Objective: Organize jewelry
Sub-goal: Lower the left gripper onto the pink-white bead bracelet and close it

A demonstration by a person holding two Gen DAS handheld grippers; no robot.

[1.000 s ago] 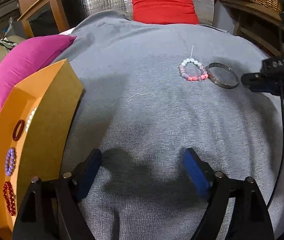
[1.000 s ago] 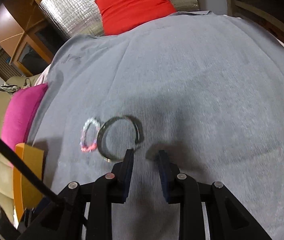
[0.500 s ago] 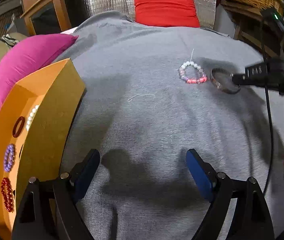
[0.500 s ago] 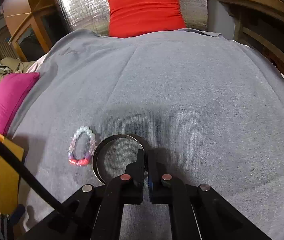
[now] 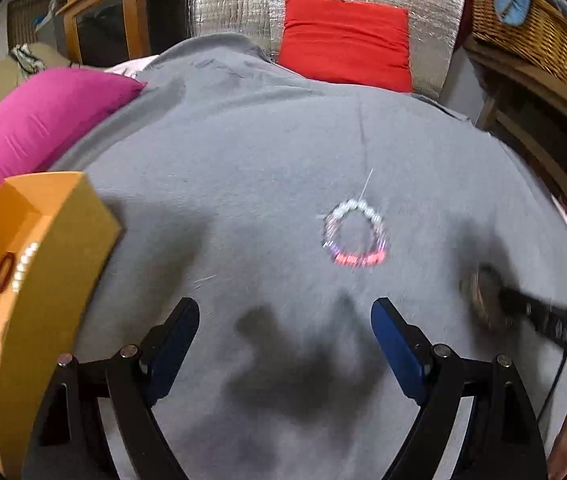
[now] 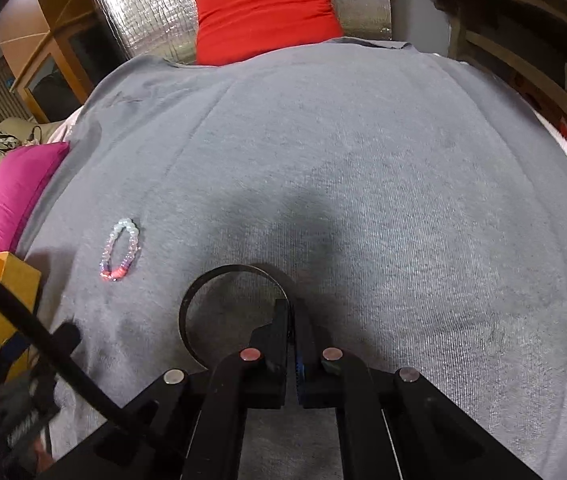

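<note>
A thin metal bangle (image 6: 227,268) is pinched at its right rim by my right gripper (image 6: 292,309), which is shut on it just over the grey cloth (image 6: 383,184). In the left wrist view that bangle (image 5: 481,300) and the right gripper (image 5: 523,310) are blurred at the right. A pastel beaded bracelet (image 5: 355,236) with pink beads lies flat ahead of my left gripper (image 5: 283,322), which is open with nothing between its blue pads. The same bracelet (image 6: 121,250) lies left of the bangle. An orange box (image 5: 55,240) at the left holds several beaded bracelets.
A pink cushion (image 5: 35,120) lies at the far left and a red cushion (image 5: 343,40) against silver foil at the back. A wicker basket (image 5: 523,20) and wooden furniture stand at the right. A loose thread (image 5: 205,280) lies on the cloth.
My right gripper shut on the bangle's rim and carried it away from the beaded bracelet. My left gripper, still open, moved closer to the beaded bracelet.
</note>
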